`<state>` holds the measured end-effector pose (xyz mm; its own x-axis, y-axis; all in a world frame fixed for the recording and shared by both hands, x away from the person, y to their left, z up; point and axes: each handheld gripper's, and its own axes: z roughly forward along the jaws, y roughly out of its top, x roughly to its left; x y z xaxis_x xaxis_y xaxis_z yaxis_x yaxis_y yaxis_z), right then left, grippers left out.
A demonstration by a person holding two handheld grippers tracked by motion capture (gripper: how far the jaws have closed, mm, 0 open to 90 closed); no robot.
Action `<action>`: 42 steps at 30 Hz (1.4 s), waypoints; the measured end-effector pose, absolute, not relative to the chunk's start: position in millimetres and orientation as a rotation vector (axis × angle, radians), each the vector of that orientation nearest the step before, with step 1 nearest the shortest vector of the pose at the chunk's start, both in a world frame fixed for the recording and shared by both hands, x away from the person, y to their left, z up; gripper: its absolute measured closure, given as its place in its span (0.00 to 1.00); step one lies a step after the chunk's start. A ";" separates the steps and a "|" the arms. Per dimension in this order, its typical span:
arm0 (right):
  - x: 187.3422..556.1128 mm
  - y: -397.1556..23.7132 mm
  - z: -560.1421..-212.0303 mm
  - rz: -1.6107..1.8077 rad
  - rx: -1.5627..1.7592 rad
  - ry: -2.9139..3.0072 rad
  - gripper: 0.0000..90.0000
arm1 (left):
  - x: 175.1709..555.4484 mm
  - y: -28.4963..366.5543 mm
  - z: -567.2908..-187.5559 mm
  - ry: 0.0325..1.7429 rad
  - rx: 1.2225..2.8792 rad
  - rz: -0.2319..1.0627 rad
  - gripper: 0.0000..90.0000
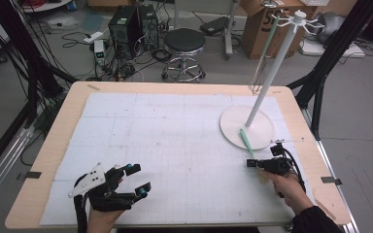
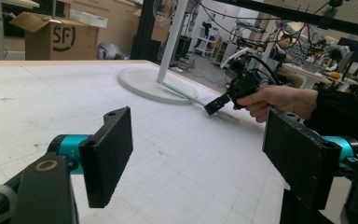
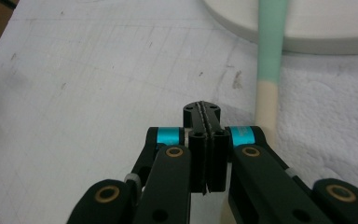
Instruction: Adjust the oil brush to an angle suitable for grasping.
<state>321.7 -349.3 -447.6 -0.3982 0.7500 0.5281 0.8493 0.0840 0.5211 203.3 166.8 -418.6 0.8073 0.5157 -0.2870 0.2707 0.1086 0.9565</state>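
A utensil with a mint-green and cream shaft (image 1: 245, 141) lies with one end on the white stand's round base (image 1: 233, 133) and the other on the white mat. My right gripper (image 1: 250, 163) is shut with nothing between its jaws, low over the mat just beside the utensil's cream end (image 3: 266, 105). In the right gripper view the closed jaws (image 3: 201, 109) sit left of the shaft. My left gripper (image 1: 138, 179) stands open and empty near the front left of the mat. Between its wide pads (image 2: 107, 156), the left gripper view catches the right gripper (image 2: 218, 105) in a hand farther off.
The stand's pole (image 1: 272, 73) rises to a ring of hooks, and a whisk (image 1: 258, 77) hangs from one. Beyond the table's far edge are a stool (image 1: 184, 46), a computer tower (image 1: 125, 26) and a cardboard box (image 1: 267, 24).
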 end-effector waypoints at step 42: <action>299.8 -394.1 -414.9 -1.641 -1.615 -2.139 0.57 | 203.9 163.7 -418.8 0.665 1.487 0.197 0.28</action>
